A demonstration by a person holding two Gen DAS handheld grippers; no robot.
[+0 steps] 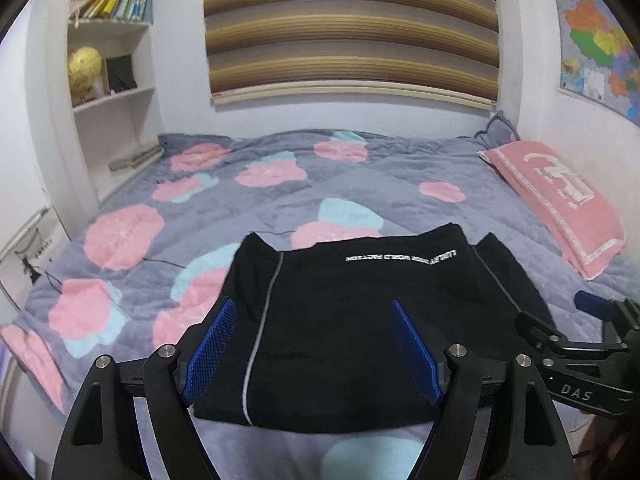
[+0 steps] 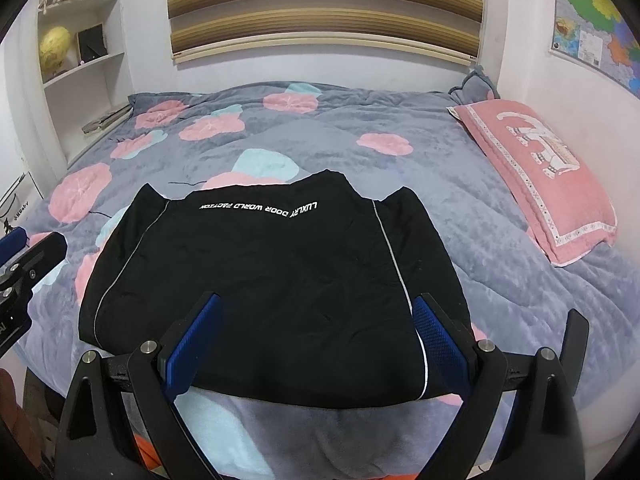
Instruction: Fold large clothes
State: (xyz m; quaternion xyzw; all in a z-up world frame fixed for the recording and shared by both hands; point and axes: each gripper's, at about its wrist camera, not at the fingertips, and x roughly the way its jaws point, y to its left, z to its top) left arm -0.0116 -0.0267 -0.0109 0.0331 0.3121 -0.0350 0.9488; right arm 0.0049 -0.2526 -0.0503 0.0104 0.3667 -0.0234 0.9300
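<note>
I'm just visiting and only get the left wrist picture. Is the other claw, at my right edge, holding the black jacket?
Observer: No. The right claw stands open over the jacket's near hem, with nothing pinched.
Operator: What do the white letters say? They're blurred here.
Observer: The print reads, upside down, "LUXURY DOOR WORLD FACTION".
Operator: And that pink thing on the right?
Observer: A pillow with what looks like an elephant on it.
</note>
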